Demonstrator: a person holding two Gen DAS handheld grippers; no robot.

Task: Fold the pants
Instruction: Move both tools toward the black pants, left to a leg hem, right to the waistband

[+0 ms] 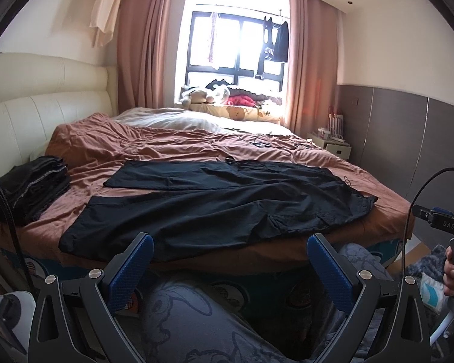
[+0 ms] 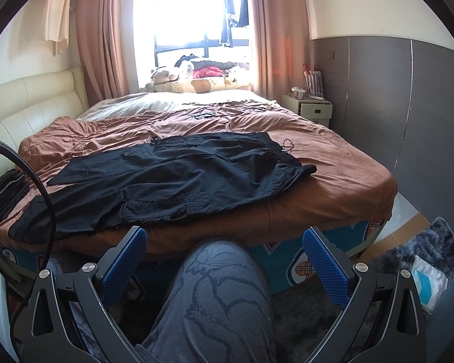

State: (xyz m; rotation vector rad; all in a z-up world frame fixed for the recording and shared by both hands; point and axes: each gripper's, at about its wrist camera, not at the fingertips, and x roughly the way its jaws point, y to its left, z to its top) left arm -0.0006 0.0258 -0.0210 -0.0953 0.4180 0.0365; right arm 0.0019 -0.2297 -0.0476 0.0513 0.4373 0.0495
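Black cargo pants (image 1: 215, 199) lie spread flat near the front edge of a rust-brown bedspread (image 1: 112, 148) in a sunlit bedroom.

Pink curtains (image 1: 142, 45) frame the bright window (image 1: 236, 48) beyond the bed; a cream padded headboard (image 1: 45, 112) runs along the left, grey wall panels (image 2: 408, 115) along the right, and a stack of folded dark clothes (image 1: 36, 187) sits left of the pants. Both the left gripper (image 1: 230, 251) and the right gripper (image 2: 224, 242) hover short of the mattress edge, above patterned grey-trousered knees (image 2: 215, 296), blue-padded jaws spread wide and empty.
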